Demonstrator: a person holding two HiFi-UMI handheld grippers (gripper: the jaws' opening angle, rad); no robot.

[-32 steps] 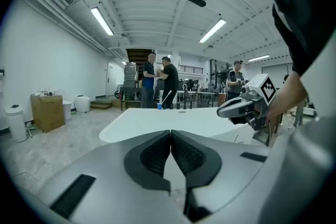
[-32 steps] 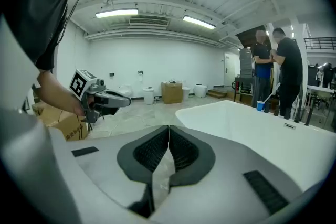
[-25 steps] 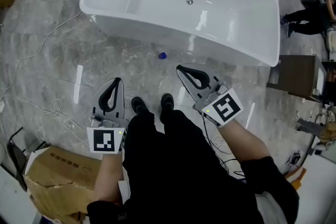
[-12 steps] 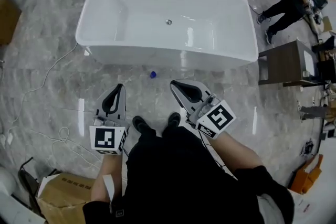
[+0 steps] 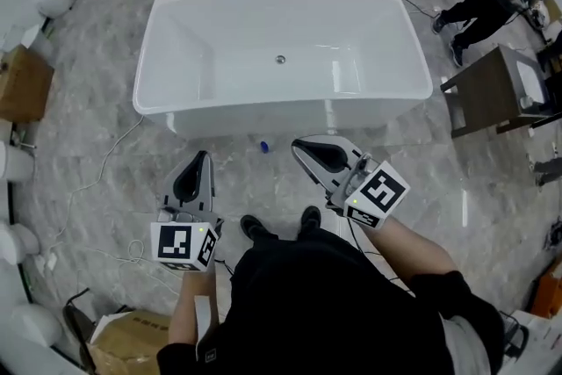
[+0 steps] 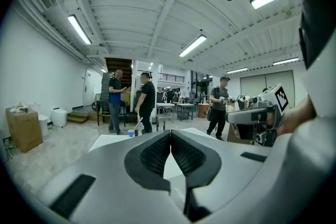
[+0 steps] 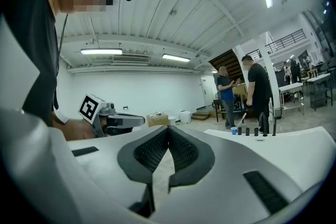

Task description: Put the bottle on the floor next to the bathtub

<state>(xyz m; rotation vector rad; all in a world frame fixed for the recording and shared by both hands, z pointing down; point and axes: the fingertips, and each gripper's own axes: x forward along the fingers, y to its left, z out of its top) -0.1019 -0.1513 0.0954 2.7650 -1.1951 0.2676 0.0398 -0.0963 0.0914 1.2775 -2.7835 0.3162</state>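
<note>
At the left of the head view the left hand-held gripper [image 5: 204,157] is held out in front of the person, pointing towards the white freestanding bathtub [image 5: 176,114]. Its square-marker cube [image 5: 183,244] sits nearest the body. Its own view shows the two ribbed black pads pressed together with nothing between them, and it looks roughly level across the tub's rim into the room rather than down at the floor. Just right of it, and ahead of the person's black shoes [image 5: 255,228], lies the task's thing, a small clear bottle with a blue cap [image 5: 264,147]. It rests on the grey marble floor [image 5: 105,189] just beside the near wall of the bathtub, close to the middle of that long side. It is too small in this view to tell whether it stands upright or lies on its side, so its long axis cannot be read. Further right, the right hand-held gripper [image 5: 297,143] angles in towards the left, so its tip shows just beside the bottle in the picture and nearer to it than the left one's. Its jaws are likewise closed on nothing. Since both tools point about level, the bottle probably sits well below them, down and slightly ahead. With the bottle on the floor next to the tub and neither tool gripping anything, the placing looks done. Any further reach for the bottle would fall most naturally to the right hand, going downward.
</note>
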